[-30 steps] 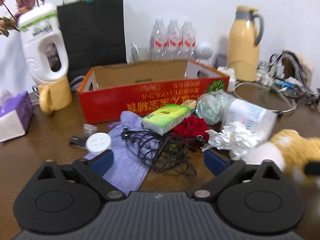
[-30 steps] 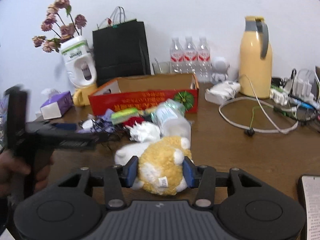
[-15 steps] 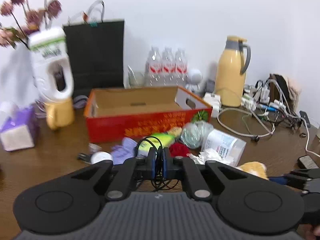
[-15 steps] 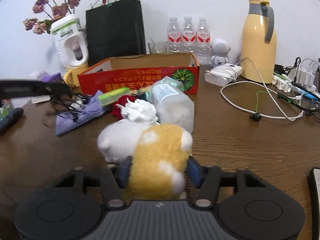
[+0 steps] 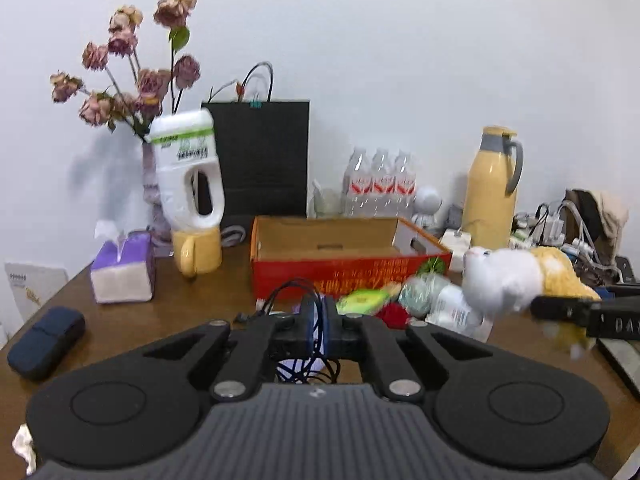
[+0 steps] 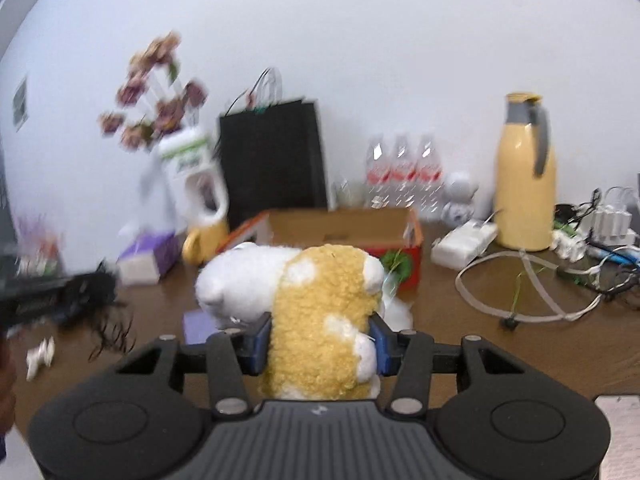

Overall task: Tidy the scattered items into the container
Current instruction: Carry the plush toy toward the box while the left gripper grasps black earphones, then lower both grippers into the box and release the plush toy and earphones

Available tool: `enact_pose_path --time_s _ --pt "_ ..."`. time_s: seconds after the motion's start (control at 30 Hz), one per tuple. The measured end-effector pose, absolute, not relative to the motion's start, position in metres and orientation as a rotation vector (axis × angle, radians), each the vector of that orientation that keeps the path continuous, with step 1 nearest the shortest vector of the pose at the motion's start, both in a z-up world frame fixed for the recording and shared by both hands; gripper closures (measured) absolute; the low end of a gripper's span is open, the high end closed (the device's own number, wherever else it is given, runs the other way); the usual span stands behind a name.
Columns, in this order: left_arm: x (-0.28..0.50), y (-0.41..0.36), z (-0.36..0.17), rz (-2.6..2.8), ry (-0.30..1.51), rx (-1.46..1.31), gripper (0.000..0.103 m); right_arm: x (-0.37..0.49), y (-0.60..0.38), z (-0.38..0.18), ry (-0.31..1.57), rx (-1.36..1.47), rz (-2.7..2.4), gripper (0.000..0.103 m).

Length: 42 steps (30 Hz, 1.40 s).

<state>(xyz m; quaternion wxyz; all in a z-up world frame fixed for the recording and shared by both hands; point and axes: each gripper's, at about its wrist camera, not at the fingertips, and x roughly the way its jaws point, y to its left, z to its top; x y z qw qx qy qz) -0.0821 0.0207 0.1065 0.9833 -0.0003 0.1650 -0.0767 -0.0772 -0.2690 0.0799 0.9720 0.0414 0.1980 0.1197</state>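
Your left gripper (image 5: 318, 326) now pinching black cable tangle (image 5: 298, 300), lifted off table. Your right gripper (image 6: 320, 344) clamping plush toy (image 6: 316, 312), raised since a second ago. Both loads airborne near red box (image 5: 340, 260); carry over far rim next.

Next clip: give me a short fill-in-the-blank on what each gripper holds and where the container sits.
1. The right gripper is shut on a yellow and white ____.
2. The left gripper is shut on a tangled black ____.
3. The red cardboard box stands directly in front of a black paper ____.
4. The tall thermos standing right of the water bottles is ____ in colour.

Missing words: plush toy; cable; bag; yellow
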Motion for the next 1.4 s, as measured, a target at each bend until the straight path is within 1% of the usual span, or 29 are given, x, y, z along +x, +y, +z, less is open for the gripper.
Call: enact_pose_path --time_s 0.1,0.27,0.47,0.57,0.67,0.87,1.07,1.23,1.4 --pt "-0.066 0.022 0.118 -0.198 0.334 -0.028 0.099 -0.061 -0.277 0.088 0.398 0.106 0.242 0.056" --pt "-0.013 0.01 0.153 -0.247 0.289 -0.02 0.099 -0.012 -0.277 0.106 0.392 0.108 0.27 0.056" --pt "0.09 -0.013 0.194 -0.246 0.302 -0.005 0.099 0.081 -0.277 0.141 0.389 0.099 0.268 0.056" --pt "0.145 -0.02 0.201 -0.176 0.328 0.032 0.1 0.134 -0.278 0.151 0.431 0.09 0.26 0.055" --pt "0.184 -0.023 0.202 -0.173 0.369 0.041 0.1 0.175 -0.277 0.153 0.465 0.054 0.231 0.055" --pt "0.26 -0.029 0.177 -0.146 0.462 0.11 0.099 0.265 -0.271 0.134 0.588 0.0 0.207 0.055" --pt "0.319 -0.029 0.131 -0.113 0.578 0.177 0.099 0.342 -0.265 0.087 0.788 -0.008 0.198 0.055" --pt "0.355 -0.023 0.091 -0.071 0.689 0.191 0.099 0.38 -0.259 0.053 0.921 0.008 0.193 0.055" --pt "0.388 -0.012 0.06 -0.058 0.829 0.178 0.098 0.4 -0.246 0.03 0.965 -0.075 0.139 0.055"
